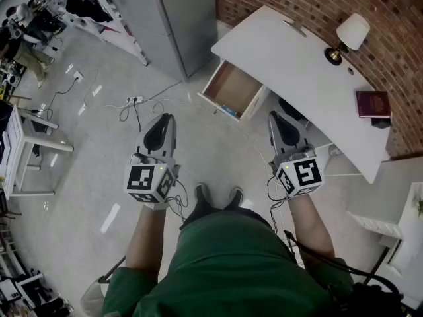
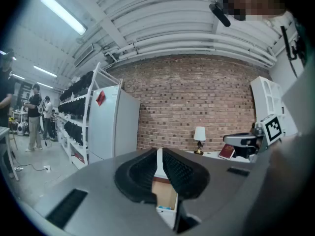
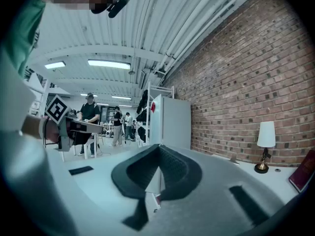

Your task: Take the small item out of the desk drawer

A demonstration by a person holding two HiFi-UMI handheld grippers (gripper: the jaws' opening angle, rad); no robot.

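Note:
The white desk point(image 1: 301, 71) stands against the brick wall with its drawer point(image 1: 232, 88) pulled open. A small blue item point(image 1: 229, 111) lies at the drawer's front edge and also shows as the blue item point(image 2: 166, 208) below the left jaws. My left gripper point(image 1: 164, 119) is held level over the floor, a short way from the drawer, its jaws together with nothing between them. My right gripper point(image 1: 275, 116) is level beside the drawer's right side, shut and empty. In the gripper views the left gripper point(image 2: 159, 152) points at the drawer and the right gripper point(image 3: 158, 149) points along the desk.
A lamp point(image 1: 349, 35) and a red book point(image 1: 373, 103) sit on the desk. A grey cabinet point(image 1: 168, 18) stands left of the desk, and a power strip with cables point(image 1: 134, 100) lies on the floor. A white table point(image 1: 26, 154) is at the left. People stand far off.

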